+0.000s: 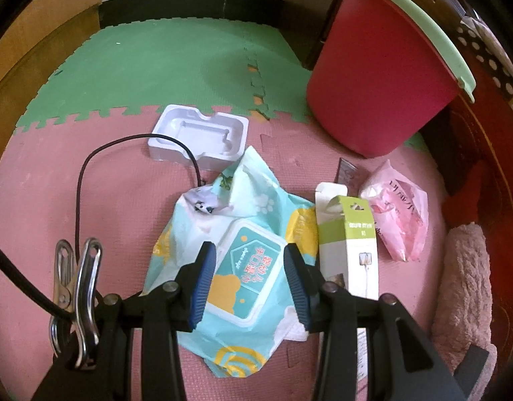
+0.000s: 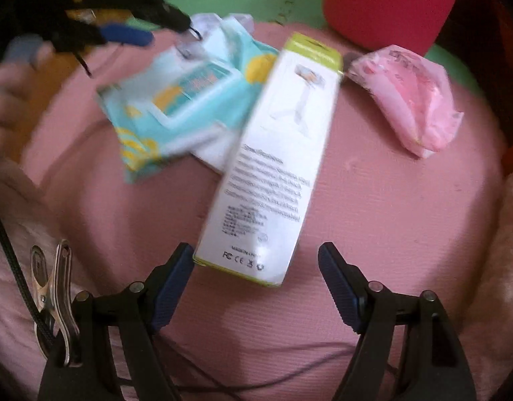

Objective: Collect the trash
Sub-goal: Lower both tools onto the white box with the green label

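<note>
Scattered on pink mat [image 1: 106, 200]: wipes pack [image 1: 243, 267], box [image 1: 350, 244], pink packet [image 1: 398, 214], white tray [image 1: 199, 137]; red bin [image 1: 380, 77] upright behind. Left gripper [image 1: 249, 280] spread over wipes pack, pads either side of lid, touch unclear. Right gripper [image 2: 256, 280] spread wide, empty, near end of box [image 2: 273, 167] just ahead. Box long axis running away toward bin [image 2: 386, 3], far part beside wipes pack [image 2: 183, 100]. Tray seen only from left wrist; person's hand [image 2: 9, 100] only from right.
</note>
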Motion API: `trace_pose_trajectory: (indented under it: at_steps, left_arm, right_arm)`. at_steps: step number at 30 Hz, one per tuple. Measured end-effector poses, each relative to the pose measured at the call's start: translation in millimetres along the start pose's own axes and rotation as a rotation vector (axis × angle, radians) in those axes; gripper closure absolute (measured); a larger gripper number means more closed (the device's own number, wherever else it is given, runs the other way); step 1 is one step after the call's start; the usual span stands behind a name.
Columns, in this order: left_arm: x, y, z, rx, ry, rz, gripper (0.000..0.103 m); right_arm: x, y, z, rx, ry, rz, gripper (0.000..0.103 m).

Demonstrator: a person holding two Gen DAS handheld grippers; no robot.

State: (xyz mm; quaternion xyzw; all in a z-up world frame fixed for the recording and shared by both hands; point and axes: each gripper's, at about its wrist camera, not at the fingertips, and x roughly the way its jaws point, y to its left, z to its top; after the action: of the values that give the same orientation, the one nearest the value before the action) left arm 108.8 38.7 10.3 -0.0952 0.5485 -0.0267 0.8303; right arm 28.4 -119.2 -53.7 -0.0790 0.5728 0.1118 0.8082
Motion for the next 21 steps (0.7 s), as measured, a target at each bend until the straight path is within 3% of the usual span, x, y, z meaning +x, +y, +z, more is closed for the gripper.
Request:
trace_pose_trajectory:
  at_steps: [7,12,17,21]
  left_arm:
    - [5.5,-18.1,8.2,0.036,0.021,-0.026,0.059]
    - [10.9,-43.6,20.8,0.082,0.030,-0.065,0.059]
    - [31.7,-70.8,34.5,0.140,0.055,-0.091,0.059]
    - [55.2,-77.4,51.6,0.105,0.082,-0.133,0.059]
  right_arm:
    - [-4.8,-43.6,5.8,0.098,-0.028,-0.118,0.024]
    - [-9.0,-78.6,10.8,0.203,-0.056,-0.147,0.025]
    - [-5.2,-92.8,24.5,0.194,-0.083,-0.205,0.026]
    - [0.9,-92.6,28.4,0.147,-0.101,-0.245,0.030]
